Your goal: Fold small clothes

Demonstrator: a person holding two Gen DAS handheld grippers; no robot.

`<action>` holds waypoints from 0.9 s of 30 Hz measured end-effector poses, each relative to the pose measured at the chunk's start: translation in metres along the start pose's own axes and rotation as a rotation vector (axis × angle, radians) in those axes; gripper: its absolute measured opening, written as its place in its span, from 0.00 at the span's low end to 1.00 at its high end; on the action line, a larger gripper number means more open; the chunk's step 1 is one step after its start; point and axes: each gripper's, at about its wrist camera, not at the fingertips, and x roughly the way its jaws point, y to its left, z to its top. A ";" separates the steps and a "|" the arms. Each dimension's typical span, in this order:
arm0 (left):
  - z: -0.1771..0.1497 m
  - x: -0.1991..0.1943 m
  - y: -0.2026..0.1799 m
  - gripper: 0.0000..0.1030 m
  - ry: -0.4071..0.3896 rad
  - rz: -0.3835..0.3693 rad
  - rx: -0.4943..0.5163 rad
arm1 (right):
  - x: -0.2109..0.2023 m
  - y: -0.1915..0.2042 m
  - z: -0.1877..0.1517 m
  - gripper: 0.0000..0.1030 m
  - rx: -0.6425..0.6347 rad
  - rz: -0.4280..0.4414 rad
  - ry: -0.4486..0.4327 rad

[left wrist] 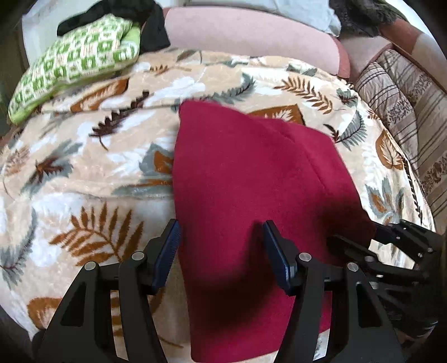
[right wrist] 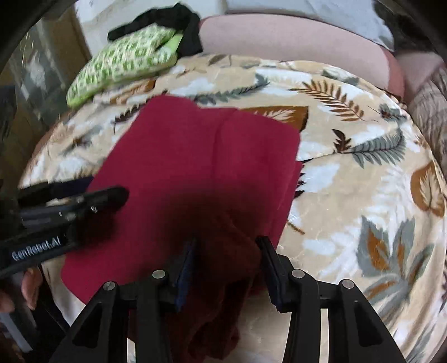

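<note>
Left wrist view
Red garment: lying flat across the middle of the leaf-print blanket, stretching from the centre toward 6 o'clock, with a fold line running along its right half.
Left gripper: hovering at 6 o'clock, fingers spread wide, with the garment's near left part showing between them; whether the blue pads are touching the cloth cannot be told.
Right gripper: reaching in from 4 o'clock at the garment's right edge; its finger state cannot be told here.
Green patterned cloth: sitting at 10 o'clock on the blanket's far edge, with a black garment behind it.
Pink cushion: lying at 12 o'clock.
Striped cushion: leaning at 2 o'clock.

Right wrist view
Red garment: spreading from the centre toward 7 o'clock, its near right portion bunching up in shadow.
Right gripper: sitting at 6 o'clock, fingers partly spread, straddling the bunched red fabric.
Left gripper: coming in from 9 o'clock over the garment's left edge.
Leaf-print blanket: filling the right half.
Green patterned cloth: resting at 11 o'clock.
</note>
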 end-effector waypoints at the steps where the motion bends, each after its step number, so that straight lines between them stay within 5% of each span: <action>1: 0.000 -0.003 -0.001 0.58 -0.011 0.003 0.005 | -0.007 -0.001 -0.001 0.42 0.013 0.016 -0.013; 13: -0.008 -0.051 -0.011 0.60 -0.170 0.036 0.009 | -0.074 0.010 -0.005 0.47 0.031 -0.018 -0.156; 27: -0.012 -0.070 -0.005 0.60 -0.200 0.078 0.010 | -0.090 0.006 -0.008 0.53 0.064 -0.051 -0.209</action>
